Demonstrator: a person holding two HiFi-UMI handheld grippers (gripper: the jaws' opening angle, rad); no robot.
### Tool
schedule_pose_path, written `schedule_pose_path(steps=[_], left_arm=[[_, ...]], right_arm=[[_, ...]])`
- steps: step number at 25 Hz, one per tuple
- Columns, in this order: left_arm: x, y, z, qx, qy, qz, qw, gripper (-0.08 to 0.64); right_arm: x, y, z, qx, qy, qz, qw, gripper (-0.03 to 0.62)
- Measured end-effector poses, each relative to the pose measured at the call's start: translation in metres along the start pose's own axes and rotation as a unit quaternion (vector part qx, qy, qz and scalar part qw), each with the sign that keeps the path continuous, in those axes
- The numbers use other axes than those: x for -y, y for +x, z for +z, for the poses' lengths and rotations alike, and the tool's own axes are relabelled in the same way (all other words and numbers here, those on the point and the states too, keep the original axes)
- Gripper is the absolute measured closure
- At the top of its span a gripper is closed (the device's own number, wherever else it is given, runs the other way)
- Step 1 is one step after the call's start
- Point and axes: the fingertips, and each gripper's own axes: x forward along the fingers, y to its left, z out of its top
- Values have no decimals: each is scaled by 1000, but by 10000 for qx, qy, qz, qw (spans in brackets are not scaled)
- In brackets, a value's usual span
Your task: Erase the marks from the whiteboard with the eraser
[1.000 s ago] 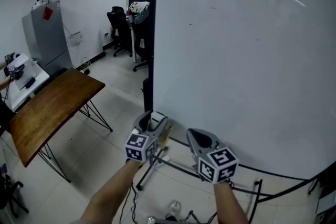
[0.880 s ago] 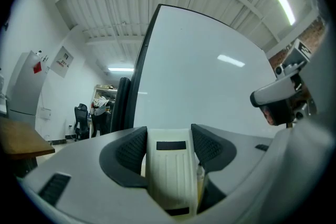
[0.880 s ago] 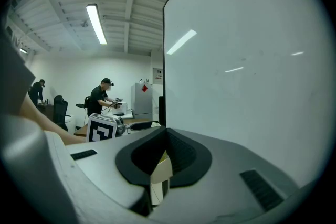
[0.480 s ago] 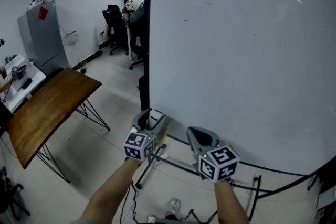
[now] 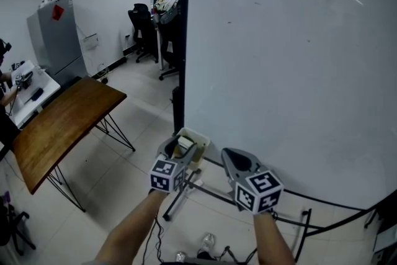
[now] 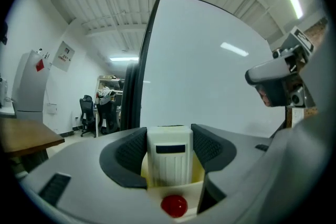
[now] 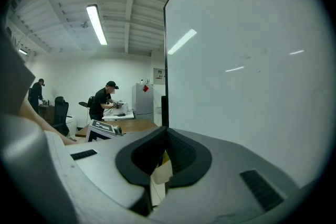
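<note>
The left gripper (image 5: 180,147) clamps the white eraser (image 6: 169,161) between its jaws, low near the bottom left corner of the whiteboard (image 5: 291,71) (only faint specks show on it), while the right gripper (image 5: 239,161) hangs alongside, jaws closed on nothing.

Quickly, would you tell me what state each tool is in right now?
Left tool: closed on the eraser.
Right tool: closed, holding nothing.
</note>
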Motion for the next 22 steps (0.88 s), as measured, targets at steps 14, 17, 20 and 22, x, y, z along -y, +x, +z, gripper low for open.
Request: schedule_pose_path(steps=[14, 17, 20, 22], left_arm=[[-1, -2, -27, -838, 335, 33, 9959, 295], [1, -8, -7, -622, 412, -27, 9972, 284], [13, -15, 28, -241, 482, -157, 9984, 284], [31, -23, 57, 76, 541, -377, 9978, 284]], right_arm=[[2, -7, -14, -34, 202, -134, 9997, 601], [9, -19, -8, 53, 246, -292, 9993, 601], [17, -35, -1, 172, 264, -490, 9983, 601], [20, -47, 6, 308, 289, -619, 9972, 601]])
